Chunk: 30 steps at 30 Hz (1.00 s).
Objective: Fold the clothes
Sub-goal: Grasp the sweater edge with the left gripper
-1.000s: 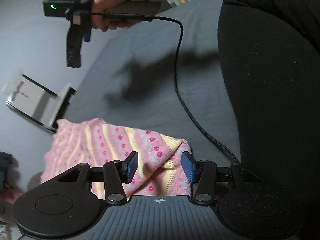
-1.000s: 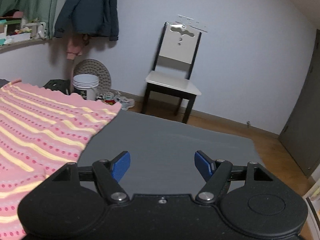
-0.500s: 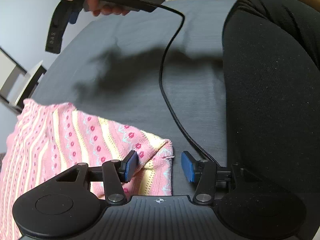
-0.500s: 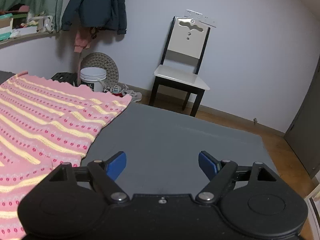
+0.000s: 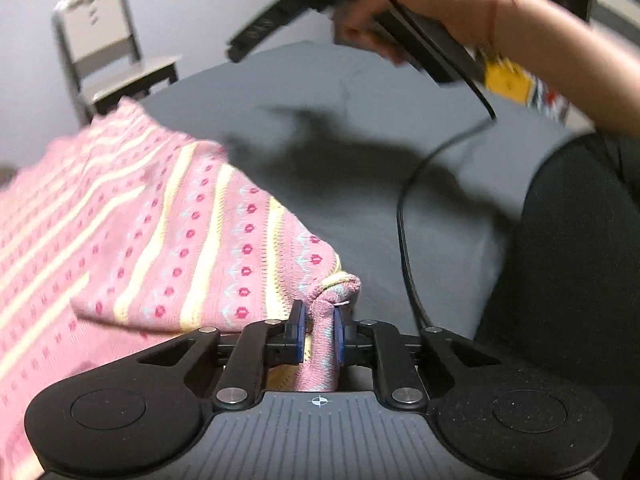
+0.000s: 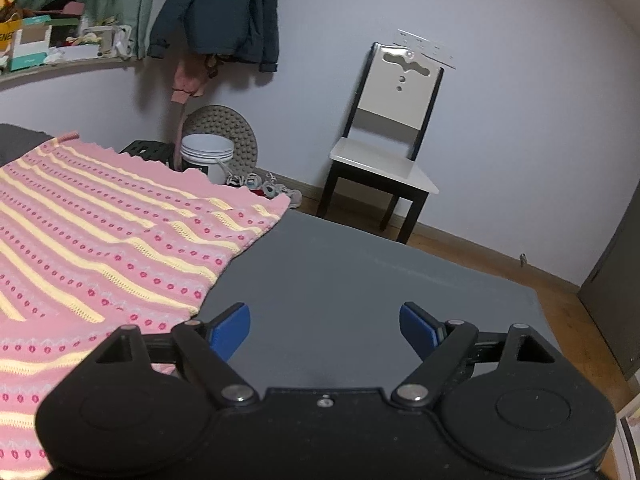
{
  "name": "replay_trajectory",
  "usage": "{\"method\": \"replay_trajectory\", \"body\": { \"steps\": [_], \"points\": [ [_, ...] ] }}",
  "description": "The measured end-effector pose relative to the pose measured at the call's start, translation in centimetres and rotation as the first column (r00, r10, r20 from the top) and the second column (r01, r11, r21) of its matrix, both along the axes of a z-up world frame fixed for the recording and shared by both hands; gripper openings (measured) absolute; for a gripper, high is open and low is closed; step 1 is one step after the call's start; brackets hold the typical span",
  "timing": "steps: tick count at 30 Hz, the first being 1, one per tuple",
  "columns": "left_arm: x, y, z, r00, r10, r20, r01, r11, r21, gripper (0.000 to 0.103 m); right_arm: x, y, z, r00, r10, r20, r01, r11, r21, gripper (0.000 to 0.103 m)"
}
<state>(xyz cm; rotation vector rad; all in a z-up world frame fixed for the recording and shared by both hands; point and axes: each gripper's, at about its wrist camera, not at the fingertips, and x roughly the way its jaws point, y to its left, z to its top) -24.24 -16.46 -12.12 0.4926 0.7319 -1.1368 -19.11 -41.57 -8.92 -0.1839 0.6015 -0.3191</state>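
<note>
the pink knit lies spread on the grey bed, its stripes running away toward the far edge by the chair. one near corner is bunched up and pinched between the pads of the left hand-held gripper, jaws drawn narrow on the cloth. from that gripper the rest of the knit stretches off to the left and forward, so any fold would likely carry the corner that way. the right hand-held gripper hangs above bare bed, jaws wide and holding nothing, with the knit's edge just to its left.

the left view shows the pinch itself, the right arm and its cable overhead. only the right view shows the knit's far scalloped hem lying flat.
</note>
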Motion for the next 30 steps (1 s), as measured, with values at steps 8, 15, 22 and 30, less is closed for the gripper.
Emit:
{"method": "replay_trajectory", "body": {
  "steps": [8,15,22,30],
  "points": [
    [1.0,0.1,0.2,0.998,0.039,-0.044,-0.042,0.997,-0.065,0.014,0.1,-1.6,-0.5,0.998,0.056,-0.022,-0.046,0.948,0.315,0.082],
    [1.0,-0.6,0.0,1.0,0.03,0.003,-0.029,0.998,-0.062,0.023,0.5,-3.0,-2.5,0.997,0.049,-0.064,-0.009,0.857,0.516,0.082],
    [-1.9,-1.3,0.4,0.966,-0.023,0.256,0.028,1.0,-0.015,0.076,0.5,-3.9,-3.5,0.996,0.026,-0.088,0.027,0.829,0.558,0.083],
    [-4.3,-3.7,-0.7,0.832,-0.26,0.489,0.18,0.962,0.205,0.076,0.6,-3.5,-3.4,0.995,0.034,-0.09,0.021,0.836,0.549,0.085]
  ]
}}
